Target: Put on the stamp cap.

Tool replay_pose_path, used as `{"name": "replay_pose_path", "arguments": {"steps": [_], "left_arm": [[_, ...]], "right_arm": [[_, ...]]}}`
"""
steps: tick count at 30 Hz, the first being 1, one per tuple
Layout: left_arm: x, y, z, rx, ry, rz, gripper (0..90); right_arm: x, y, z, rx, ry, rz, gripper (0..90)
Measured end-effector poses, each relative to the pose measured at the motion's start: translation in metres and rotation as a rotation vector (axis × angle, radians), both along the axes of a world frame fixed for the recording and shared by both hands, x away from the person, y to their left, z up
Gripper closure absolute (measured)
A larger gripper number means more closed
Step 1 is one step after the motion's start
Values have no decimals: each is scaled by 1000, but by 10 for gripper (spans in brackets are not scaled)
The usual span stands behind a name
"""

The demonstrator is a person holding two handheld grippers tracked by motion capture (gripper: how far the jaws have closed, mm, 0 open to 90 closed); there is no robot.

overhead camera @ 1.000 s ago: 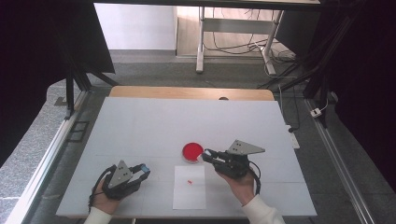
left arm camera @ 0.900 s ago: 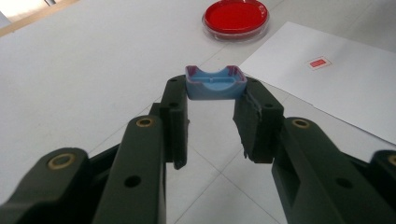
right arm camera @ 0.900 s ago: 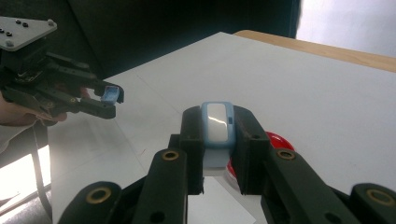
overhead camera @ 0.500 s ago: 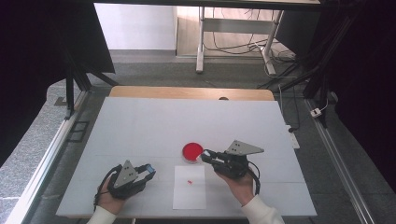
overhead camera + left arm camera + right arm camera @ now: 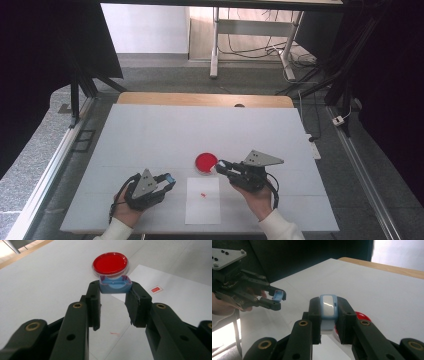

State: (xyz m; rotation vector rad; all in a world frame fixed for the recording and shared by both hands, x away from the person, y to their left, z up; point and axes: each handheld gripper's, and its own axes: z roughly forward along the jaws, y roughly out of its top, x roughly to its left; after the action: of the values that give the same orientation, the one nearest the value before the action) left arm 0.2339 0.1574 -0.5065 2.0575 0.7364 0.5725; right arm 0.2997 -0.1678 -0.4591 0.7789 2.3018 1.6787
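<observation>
Both claws were clenched, and each one held a small blue thing. The left claw (image 5: 169, 178) gripped a little blue cap (image 5: 115, 284) by its two sides. The right claw (image 5: 220, 165) squeezed a blue and white piece (image 5: 328, 305) that stood up tall between its jaws.

The red round dish (image 5: 206, 162) sat on the white table (image 5: 150, 135), a bit nearer the front edge than the middle. A white sheet of paper (image 5: 202, 210) lay just in front of the dish, close to the front edge. A tiny red mark (image 5: 203, 194) sat on that paper.

The right claw was the nearer one to the dish. Its tip was right beside the dish's right rim, maybe touching it, but I could not tell for sure. The left claw was off to the left of the paper and pointed across the table toward the dish and the other claw. In the left gripper view the dish lay straight ahead, just past the cap.

The two blue pieces faced each other over the paper but were still well apart. I think they had to meet next, so the left hand would have the longer way to go.
</observation>
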Motion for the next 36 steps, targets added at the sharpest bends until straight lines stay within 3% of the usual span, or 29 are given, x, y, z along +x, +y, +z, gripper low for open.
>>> {"name": "replay_pose_path", "arguments": {"steps": [36], "left_arm": [[23, -53, 6, -3, 4, -95, 652]], "right_arm": [[-1, 2, 2, 3, -6, 2, 751]]}}
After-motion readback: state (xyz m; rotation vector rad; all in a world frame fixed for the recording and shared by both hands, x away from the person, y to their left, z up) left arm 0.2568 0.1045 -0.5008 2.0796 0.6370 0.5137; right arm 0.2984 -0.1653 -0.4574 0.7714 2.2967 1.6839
